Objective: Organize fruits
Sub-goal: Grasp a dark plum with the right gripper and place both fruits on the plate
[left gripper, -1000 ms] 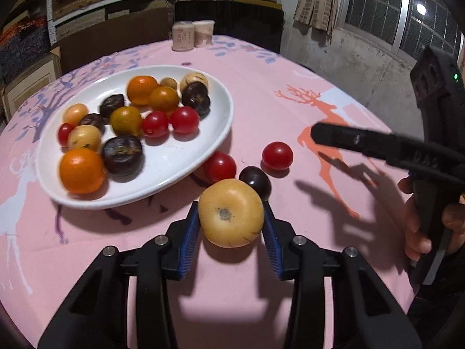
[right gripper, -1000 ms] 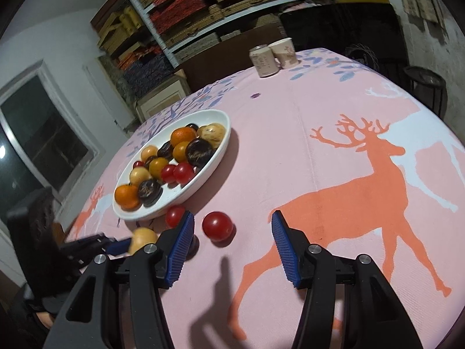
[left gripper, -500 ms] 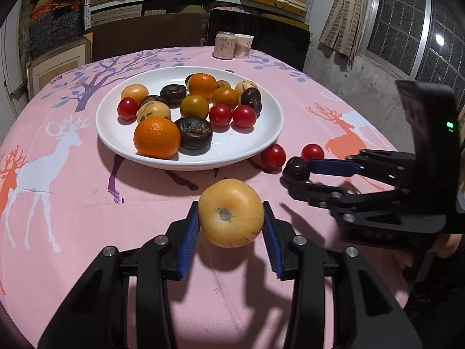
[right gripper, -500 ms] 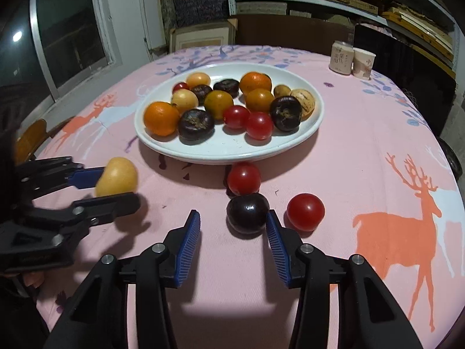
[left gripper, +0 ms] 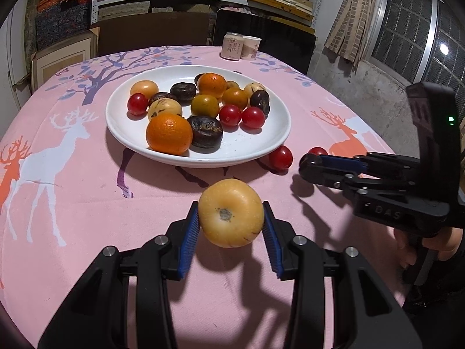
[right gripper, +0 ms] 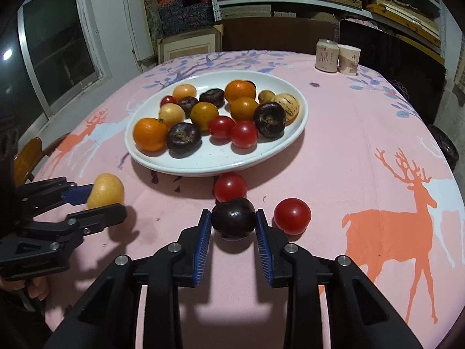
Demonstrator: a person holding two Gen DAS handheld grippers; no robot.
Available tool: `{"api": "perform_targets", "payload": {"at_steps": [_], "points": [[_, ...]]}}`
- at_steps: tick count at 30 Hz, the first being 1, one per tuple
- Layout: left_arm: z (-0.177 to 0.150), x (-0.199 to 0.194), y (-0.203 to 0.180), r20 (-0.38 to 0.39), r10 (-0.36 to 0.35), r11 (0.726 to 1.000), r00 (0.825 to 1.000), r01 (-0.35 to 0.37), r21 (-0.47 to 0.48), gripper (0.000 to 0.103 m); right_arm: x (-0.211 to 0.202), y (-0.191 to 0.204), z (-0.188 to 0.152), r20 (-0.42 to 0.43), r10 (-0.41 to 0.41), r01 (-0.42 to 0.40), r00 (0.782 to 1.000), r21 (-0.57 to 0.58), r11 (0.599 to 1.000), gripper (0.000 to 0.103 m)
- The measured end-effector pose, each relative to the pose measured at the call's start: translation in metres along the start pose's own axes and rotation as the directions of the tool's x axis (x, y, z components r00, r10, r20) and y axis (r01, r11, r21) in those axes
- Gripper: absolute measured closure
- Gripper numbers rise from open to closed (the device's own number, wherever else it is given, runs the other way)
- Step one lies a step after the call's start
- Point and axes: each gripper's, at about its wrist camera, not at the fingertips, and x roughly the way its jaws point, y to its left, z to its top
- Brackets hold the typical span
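My left gripper is shut on a yellow round fruit, held just above the pink tablecloth in front of the white plate. The plate carries several oranges, dark plums, yellow fruits and red tomatoes. To the right, my right gripper is closing its jaws on a dark plum that sits on the cloth, and both blue pads touch its sides. Two red tomatoes lie loose on the cloth, one behind the plum against the plate's rim, one to its right.
A drink can and a paper cup stand at the table's far edge. A dark chair back rises behind them, with shelves of boxes beyond. A wooden chair stands at the table's left side.
My right gripper swung over to the dark plum and narrowed its jaws until the pads met it. My left gripper, still holding the yellow fruit, turned to face the plate.
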Motion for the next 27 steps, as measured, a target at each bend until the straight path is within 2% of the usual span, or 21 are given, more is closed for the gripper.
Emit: {"api": "perform_targets", "payload": {"at_steps": [6, 12, 14, 18, 25, 27], "points": [[0.015, -0.007, 0.000, 0.021, -0.015, 1.000, 1.000, 0.015, -0.006, 0.062, -0.025, -0.005, 0.015, 0.065, 0.038, -0.040, 0.997, 0.020, 0.999, 0.072], [0.054, -0.001, -0.018, 0.046, -0.023, 0.999, 0.999, 0.022, 0.037, 0.062, -0.046, -0.020, 0.058, 0.124, 0.069, -0.074, 0.990, 0.031, 0.997, 0.072], [0.064, 0.009, -0.021, 0.034, -0.036, 0.999, 0.999, 0.035, 0.035, 0.062, -0.041, -0.026, 0.071, 0.117, 0.082, -0.088, 0.990, 0.045, 0.995, 0.072], [0.078, 0.038, -0.021, -0.001, -0.017, 0.999, 1.000, 0.017, 0.027, 0.062, -0.016, -0.035, 0.087, 0.069, 0.104, -0.109, 0.992, 0.078, 0.991, 0.072], [0.084, 0.071, -0.015, -0.058, -0.007, 1.000, 0.998, 0.008, 0.010, 0.062, 0.027, -0.034, 0.090, -0.002, 0.105, -0.104, 0.995, 0.072, 0.992, 0.070], [0.084, 0.070, -0.013, -0.045, -0.006, 1.000, 0.999, 0.006, 0.005, 0.046, 0.029, -0.033, 0.089, 0.000, 0.110, -0.110, 0.994, 0.067, 0.992, 0.063]]}}
